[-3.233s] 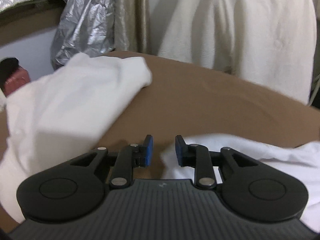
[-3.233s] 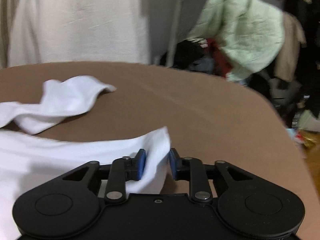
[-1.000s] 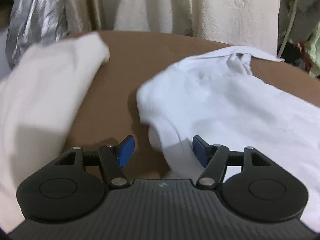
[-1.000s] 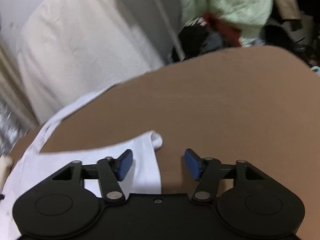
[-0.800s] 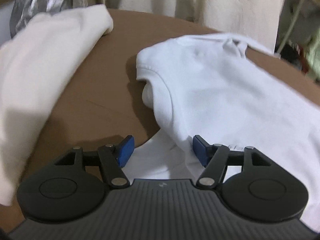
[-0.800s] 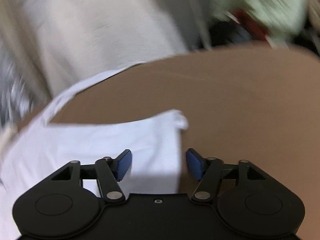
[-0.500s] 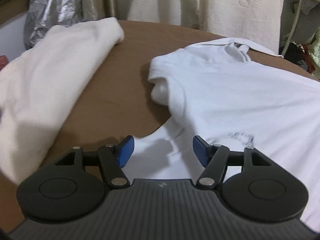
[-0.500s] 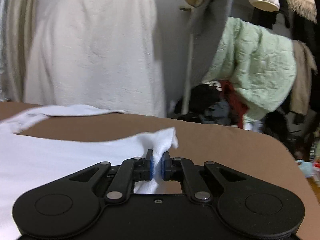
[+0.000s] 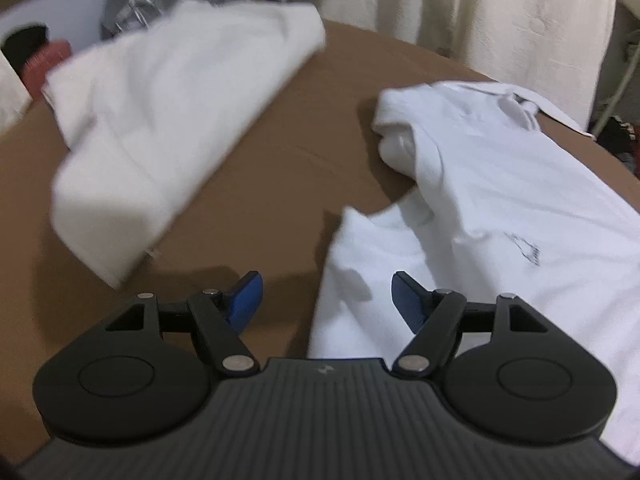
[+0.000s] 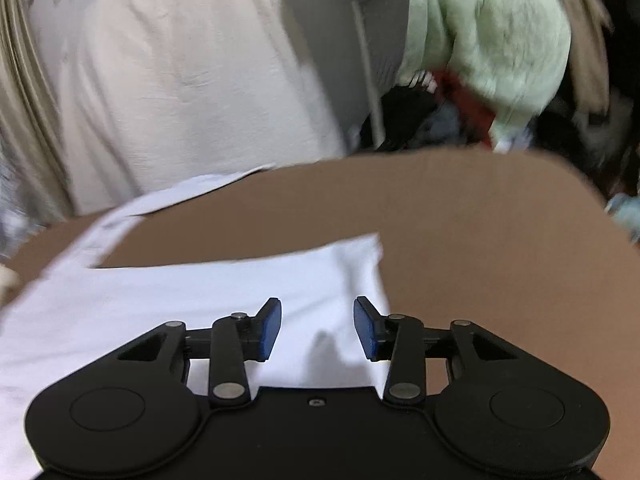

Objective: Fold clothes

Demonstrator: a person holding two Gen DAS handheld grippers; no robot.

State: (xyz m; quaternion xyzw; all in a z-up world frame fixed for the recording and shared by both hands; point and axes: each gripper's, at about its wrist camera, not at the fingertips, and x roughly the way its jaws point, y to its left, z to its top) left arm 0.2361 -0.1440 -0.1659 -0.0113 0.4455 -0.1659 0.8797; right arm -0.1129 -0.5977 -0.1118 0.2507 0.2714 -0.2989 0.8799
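The white cotton T-shirt [image 9: 500, 184] lies right of the wide-open left hand-held gripper [image 9: 326, 298]; the right hand-held gripper [image 10: 317, 328], just opening, hovers over its hem, unclamped.

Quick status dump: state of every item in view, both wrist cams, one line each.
White T-shirt: spread on the brown table, not yet folded, near sleeve tucked under.
Cream garment: already folded, lying at the table's left.
Left tool: open, jaws just widened, shirt edge beneath, nothing gripped.
Right tool: open, jaws just reopened, over the shirt's corner, pads clear.
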